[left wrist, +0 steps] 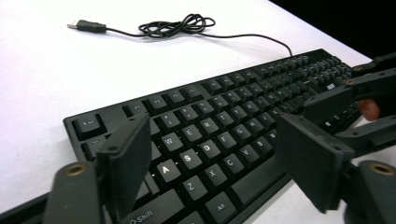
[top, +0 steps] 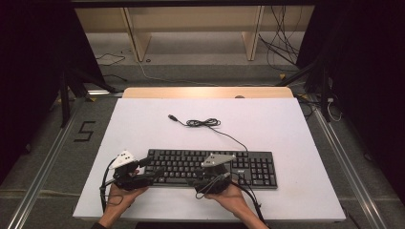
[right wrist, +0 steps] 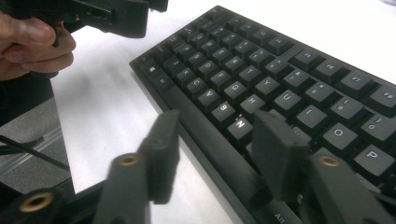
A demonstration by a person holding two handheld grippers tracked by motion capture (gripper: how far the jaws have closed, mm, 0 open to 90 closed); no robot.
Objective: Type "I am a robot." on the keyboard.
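Note:
A black keyboard (top: pixel 258 167) (left wrist: pixel 224 126) (right wrist: pixel 261 70) lies across the near half of the white table top (top: pixel 267 124). Its thin cable (top: pixel 203 123) (left wrist: pixel 177 25) coils behind it and ends in a loose USB plug (top: pixel 172 117) (left wrist: pixel 86 25). My left gripper (top: pixel 153 171) (left wrist: pixel 212 135) hovers open over the keyboard's left end, around the A to C keys, with nothing between its jaws. My right gripper (top: pixel 198 180) (right wrist: pixel 219 126) stands open astride the keyboard's front edge by the N key, one jaw over the bare table and the other over the keys.
The table's near edge runs just under both hands. A wooden strip (top: pixel 207 92) borders the far side. Behind it stand wooden shelf legs (top: pixel 136 40), with loose cables (top: pixel 282 43) on the floor. Dark stands (top: pixel 64 90) flank the table.

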